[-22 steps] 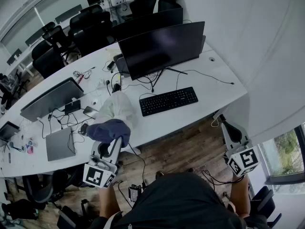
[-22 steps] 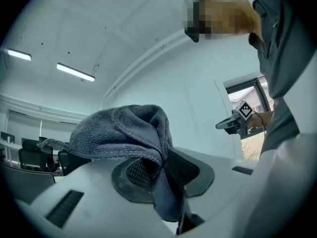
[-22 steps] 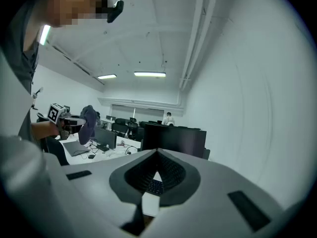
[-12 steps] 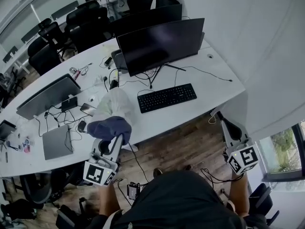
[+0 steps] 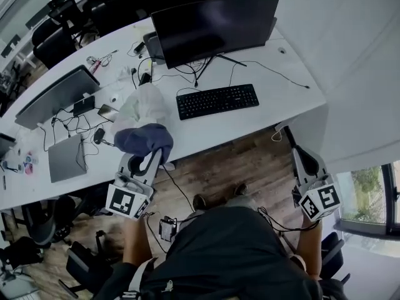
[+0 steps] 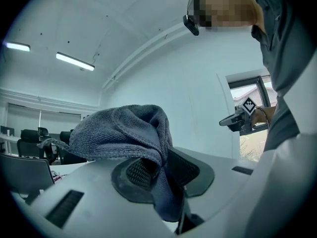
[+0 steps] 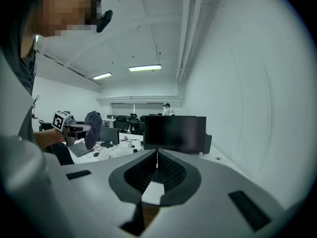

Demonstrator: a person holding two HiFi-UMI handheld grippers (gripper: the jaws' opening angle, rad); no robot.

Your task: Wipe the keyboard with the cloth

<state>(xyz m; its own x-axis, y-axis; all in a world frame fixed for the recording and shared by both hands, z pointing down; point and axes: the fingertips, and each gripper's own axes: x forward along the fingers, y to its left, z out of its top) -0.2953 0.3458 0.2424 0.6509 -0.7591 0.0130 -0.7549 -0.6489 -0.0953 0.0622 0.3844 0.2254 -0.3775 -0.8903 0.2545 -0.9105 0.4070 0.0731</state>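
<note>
The black keyboard point(image 5: 215, 100) lies on the white desk point(image 5: 287, 86) in front of a large dark monitor point(image 5: 212, 20). My left gripper point(image 5: 152, 157) hovers at the desk's front edge, left of the keyboard, shut on a blue-grey cloth point(image 5: 142, 139). In the left gripper view the cloth point(image 6: 124, 133) is bunched over the jaws of the left gripper point(image 6: 159, 168) and hangs down between them. My right gripper point(image 5: 291, 140) is off the desk's right corner, above the wooden floor. Seen in the right gripper view, the right gripper point(image 7: 157, 155) is shut with nothing held, pointing at the monitor point(image 7: 174, 133).
A crumpled white bag point(image 5: 144, 108) lies on the desk just left of the keyboard, among cables. Further left are a second monitor point(image 5: 56, 99) and a closed laptop point(image 5: 65, 157). Black office chairs point(image 5: 53, 42) stand behind the desk. A white wall point(image 5: 350, 55) runs along the right.
The desk has shifted upward and slightly right in the head view. Both grippers sit a little lower in view, and the left one still holds the cloth.
</note>
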